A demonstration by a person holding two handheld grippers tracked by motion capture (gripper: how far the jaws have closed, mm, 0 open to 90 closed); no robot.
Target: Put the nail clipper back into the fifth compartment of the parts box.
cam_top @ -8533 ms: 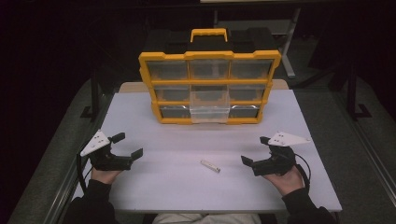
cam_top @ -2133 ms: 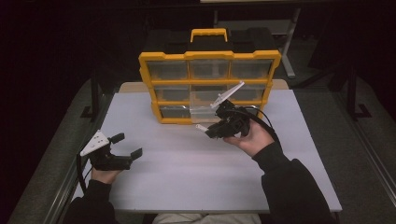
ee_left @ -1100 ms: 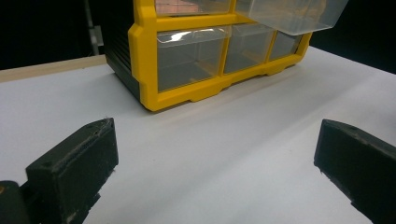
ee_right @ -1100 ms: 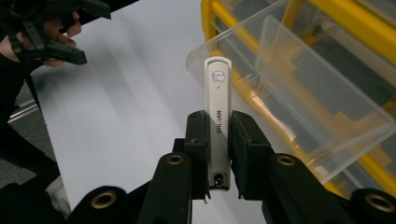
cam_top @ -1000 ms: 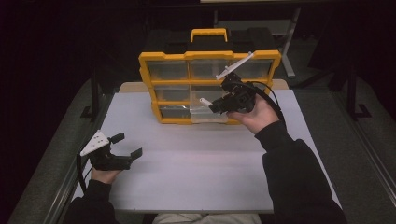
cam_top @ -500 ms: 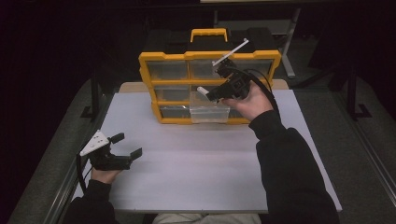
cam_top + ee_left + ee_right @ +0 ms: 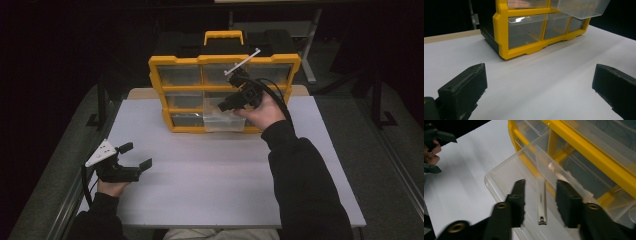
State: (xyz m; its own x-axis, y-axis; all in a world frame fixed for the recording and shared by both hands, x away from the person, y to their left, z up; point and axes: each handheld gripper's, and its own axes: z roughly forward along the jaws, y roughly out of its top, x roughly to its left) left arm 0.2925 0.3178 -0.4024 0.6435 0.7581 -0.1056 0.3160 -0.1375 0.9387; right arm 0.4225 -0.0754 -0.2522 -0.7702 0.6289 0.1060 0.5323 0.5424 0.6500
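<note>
My left hand-held gripper [image 7: 131, 161] rests on the table [image 7: 210, 195], jaws apart. Farther off, my right hand-held gripper [image 7: 540, 200] hangs open above the nail clipper [image 7: 542, 202], which lies inside the pulled-out clear drawer [image 7: 499, 173]. Pulling back carelessly could snag the drawer's rim and tip it out of the yellow organizer [image 7: 165, 90].

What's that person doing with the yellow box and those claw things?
A person holds a claw in each hand at a white table. The right claw is over a clear drawer pulled out of the yellow organizer box. Its jaws are open, with a small metal nail clipper between them, over the drawer's inside; whether it lies on the bottom is unclear. The left claw sits open near the table's front left, holding nothing.
</note>
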